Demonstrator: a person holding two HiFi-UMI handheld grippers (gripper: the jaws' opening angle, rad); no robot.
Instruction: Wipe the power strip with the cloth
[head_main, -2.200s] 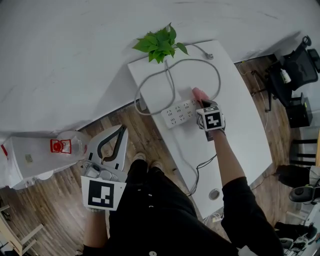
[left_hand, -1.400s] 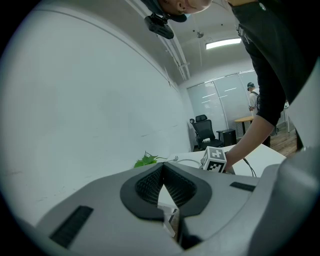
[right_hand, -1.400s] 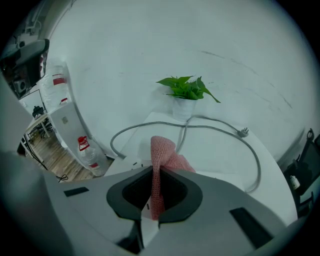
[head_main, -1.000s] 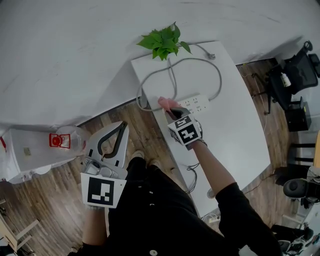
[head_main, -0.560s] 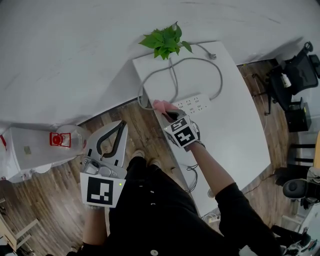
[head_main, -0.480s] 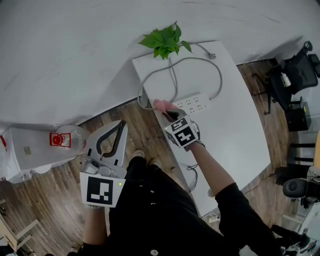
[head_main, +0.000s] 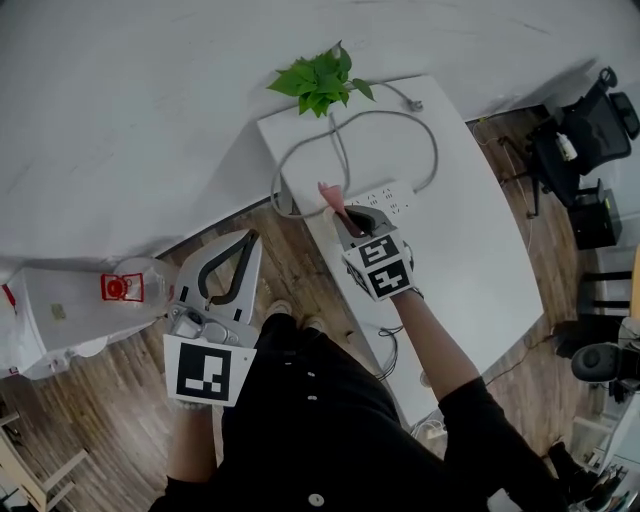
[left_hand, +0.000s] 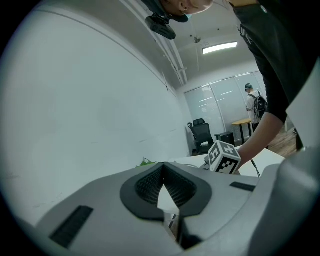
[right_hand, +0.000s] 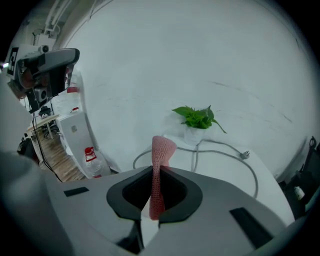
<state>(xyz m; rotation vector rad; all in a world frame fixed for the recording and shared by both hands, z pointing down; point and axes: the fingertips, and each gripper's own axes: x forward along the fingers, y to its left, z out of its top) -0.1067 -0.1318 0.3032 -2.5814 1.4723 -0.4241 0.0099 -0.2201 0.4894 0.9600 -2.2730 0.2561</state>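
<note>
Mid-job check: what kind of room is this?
Probably an office: a black swivel chair near the white table, glass partition walls under a ceiling light panel, and a water dispenser.

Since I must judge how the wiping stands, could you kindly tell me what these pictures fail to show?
1. Power strip: in the head view its left end lies under the right gripper; the right gripper view misses it, behind that gripper's body.
2. Cloth, clamped in the fingers: whether it touches the strip is too small to tell.
3. Dirt on the strip: too small, head view.
</note>
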